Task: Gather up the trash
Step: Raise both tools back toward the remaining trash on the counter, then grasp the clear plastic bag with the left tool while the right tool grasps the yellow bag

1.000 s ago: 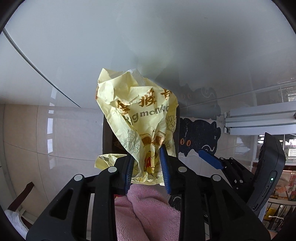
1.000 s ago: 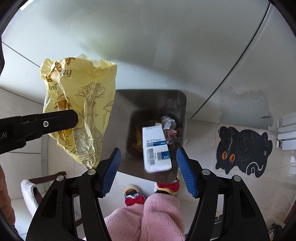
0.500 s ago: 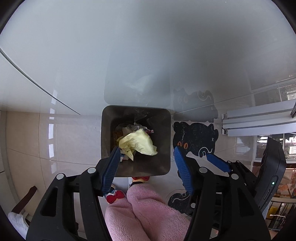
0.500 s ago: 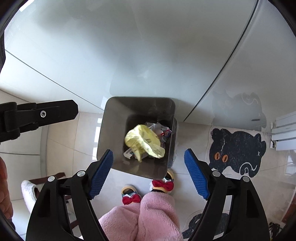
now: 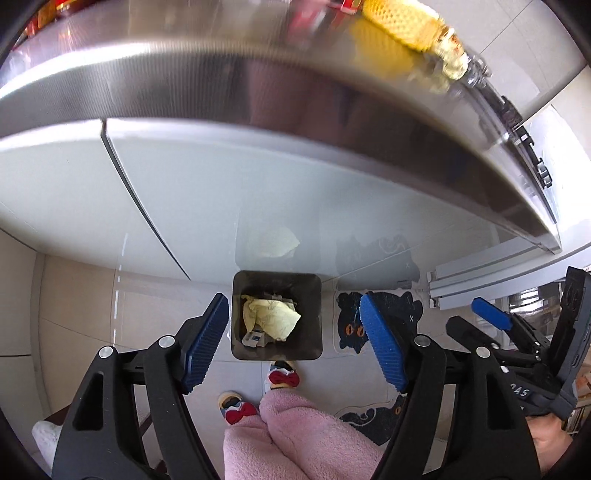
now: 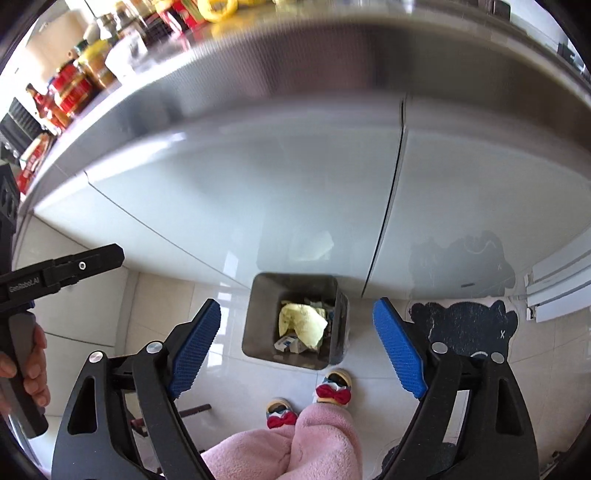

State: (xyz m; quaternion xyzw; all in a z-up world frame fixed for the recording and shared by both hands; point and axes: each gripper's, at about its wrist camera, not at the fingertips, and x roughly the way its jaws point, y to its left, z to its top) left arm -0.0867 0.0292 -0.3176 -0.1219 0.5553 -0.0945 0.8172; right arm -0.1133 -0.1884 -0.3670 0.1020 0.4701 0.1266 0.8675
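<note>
A dark square trash bin [image 5: 236,325] [image 6: 258,332] stands on the tiled floor against the white cabinet front. Inside it lie a crumpled yellow bag [image 5: 273,317] [image 6: 301,325] and a small white and blue box [image 5: 253,338] [image 6: 286,341]. High above the bin, my left gripper [image 5: 291,341] has its jaws opening with nothing between them. My right gripper [image 6: 295,349] hangs beside it, its jaws also opening and empty. The right gripper's blue finger shows at the right edge of the left wrist view, and the left one's black finger at the left of the right wrist view.
A steel countertop edge [image 5: 258,85] [image 6: 295,66] overhangs the cabinets, with jars and bottles [image 6: 74,81] and a yellow mesh item [image 5: 402,26] on it. A black cat mat [image 5: 384,317] [image 6: 465,325] lies right of the bin. The person's pink trouser legs and bow slippers [image 6: 332,391] stand in front.
The left gripper let go of the yellow bag and the right one the box; both fell into the bin. Both grippers opened wider and rose, bringing the countertop into view.
</note>
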